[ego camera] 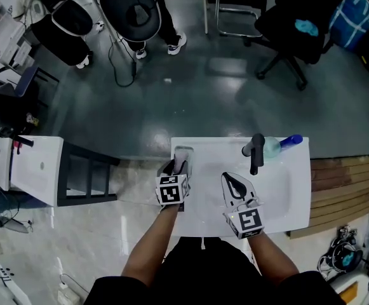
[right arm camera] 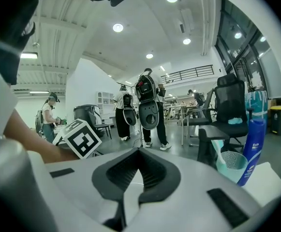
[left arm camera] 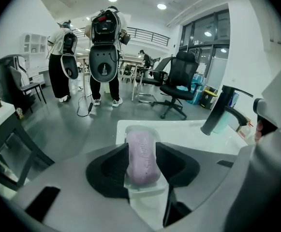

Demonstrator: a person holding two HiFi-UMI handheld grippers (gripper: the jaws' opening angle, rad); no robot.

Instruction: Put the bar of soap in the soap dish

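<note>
A pale lilac bar of soap (left arm camera: 141,156) sits lengthwise between the jaws of my left gripper (left arm camera: 142,164), and both black jaws press its sides. A clear soap dish (left arm camera: 139,126) lies right under it on the white sink counter (left arm camera: 188,129); I cannot tell if the soap rests in it. From the head view the left gripper (ego camera: 179,168) is at the dish (ego camera: 183,151), on the counter's far left corner. My right gripper (ego camera: 235,184) hovers over the basin, jaws together and holding nothing (right arm camera: 139,170).
A black faucet (ego camera: 256,152) stands at the counter's back, with a teal cup (ego camera: 272,147) and a blue bottle (ego camera: 290,142) beside it. A white cabinet (ego camera: 38,170) is at left, wooden slats (ego camera: 343,176) at right. People and office chairs stand beyond on the grey floor.
</note>
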